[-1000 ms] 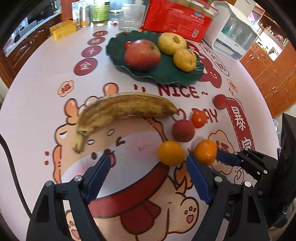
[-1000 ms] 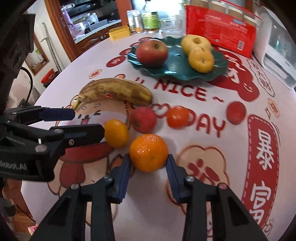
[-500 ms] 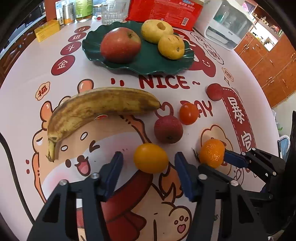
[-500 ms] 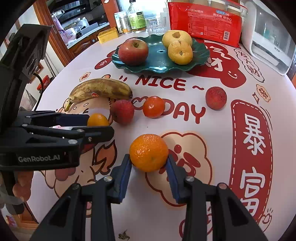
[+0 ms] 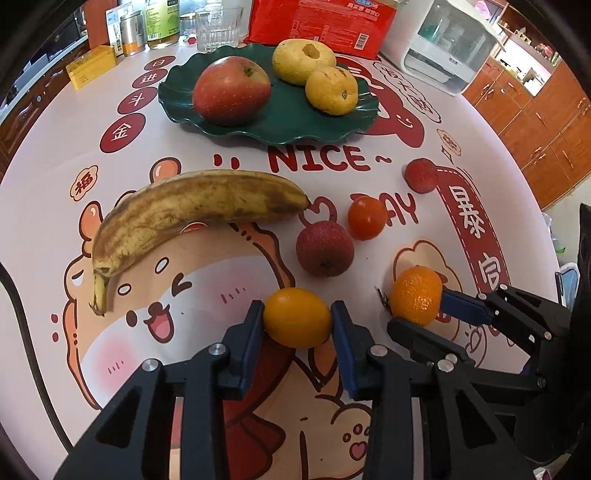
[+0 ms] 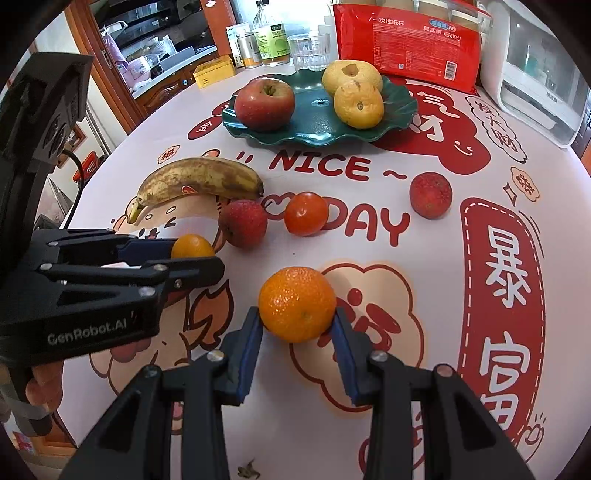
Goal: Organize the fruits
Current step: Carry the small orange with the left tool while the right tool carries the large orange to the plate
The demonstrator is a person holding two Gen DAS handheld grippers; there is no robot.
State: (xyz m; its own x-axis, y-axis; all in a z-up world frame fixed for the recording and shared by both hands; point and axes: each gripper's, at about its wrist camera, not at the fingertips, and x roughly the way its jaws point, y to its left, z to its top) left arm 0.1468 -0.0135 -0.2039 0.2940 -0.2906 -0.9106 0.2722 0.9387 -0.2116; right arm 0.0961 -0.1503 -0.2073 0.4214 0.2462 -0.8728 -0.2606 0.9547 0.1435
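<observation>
My left gripper [image 5: 296, 308] is closing its jaws on a small smooth orange [image 5: 297, 321], and both blue pads touch its sides. My right gripper [image 6: 297, 314] is shut on a dimpled mandarin [image 6: 297, 302], just right of the left one. On the printed tablecloth lie a spotted banana [image 5: 192, 210], a red lychee [image 5: 325, 249], a red-orange tomato [image 5: 367, 218] and a second lychee [image 5: 421, 175]. Farther back, a green wavy plate [image 5: 280, 125] holds a red apple [image 5: 231, 90] and two yellow fruits [image 5: 330, 90].
Behind the plate stand a red packet [image 5: 321, 18], a glass [image 5: 218, 27], bottles and jars [image 5: 160, 22], and a yellow tin [image 5: 92, 66]. A white appliance [image 5: 447, 51] sits at the back right. A black cable [image 5: 22, 325] runs along the left table edge.
The left jaws went from wide apart to closed around the small orange as the gripper came up to it. The right gripper kept the mandarin, now farther from the other fruit.
</observation>
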